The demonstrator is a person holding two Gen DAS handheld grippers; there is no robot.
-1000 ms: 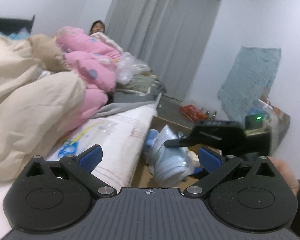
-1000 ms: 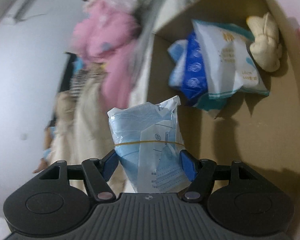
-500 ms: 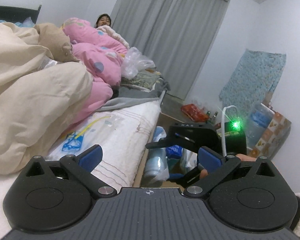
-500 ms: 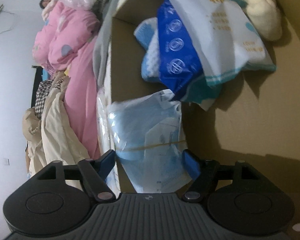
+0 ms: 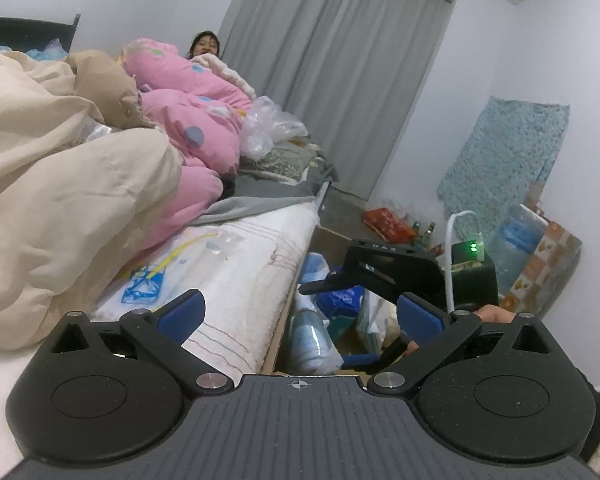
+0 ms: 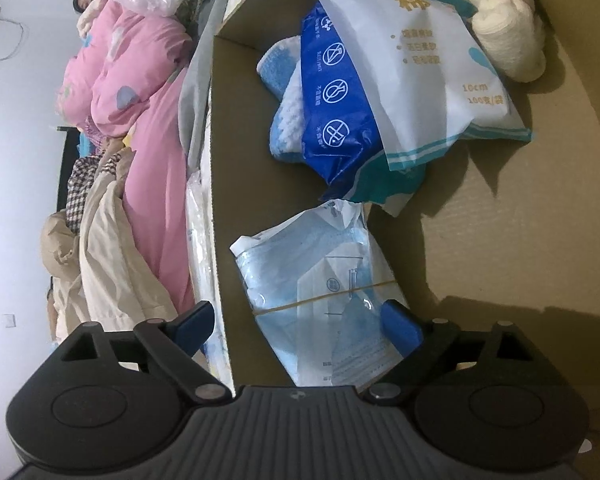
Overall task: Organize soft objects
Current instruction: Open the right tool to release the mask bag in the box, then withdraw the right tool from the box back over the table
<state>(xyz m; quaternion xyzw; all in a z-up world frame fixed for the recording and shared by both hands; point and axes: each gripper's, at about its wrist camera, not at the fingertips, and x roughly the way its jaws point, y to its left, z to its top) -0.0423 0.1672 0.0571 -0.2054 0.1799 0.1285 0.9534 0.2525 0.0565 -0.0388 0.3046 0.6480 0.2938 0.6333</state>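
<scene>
A clear pack of light-blue face masks [image 6: 316, 280], bound with a rubber band, lies on the floor of the cardboard box [image 6: 500, 240] against its left wall. My right gripper [image 6: 296, 326] straddles it and its jaws are opening. The left pad stands well clear outside the box wall, so the pack is not gripped. Further in lie a dark blue packet [image 6: 336, 108], a white packet [image 6: 420, 68], a blue-white knitted piece [image 6: 284, 92] and a cream bundle [image 6: 504, 40]. My left gripper [image 5: 300, 314] is open and empty above the mattress edge [image 5: 260, 264].
The bed carries a cream duvet [image 5: 60, 200], a pink duvet [image 5: 196, 120] and a clear packet with yellow and blue contents [image 5: 160, 272]. A person [image 5: 204, 46] sits at its far end. Bags, bottles and a water jug [image 5: 516, 236] stand by the far wall.
The right gripper came down into the box with the mask pack and its jaws spread, letting the pack go onto the box floor. The left gripper stayed put.
</scene>
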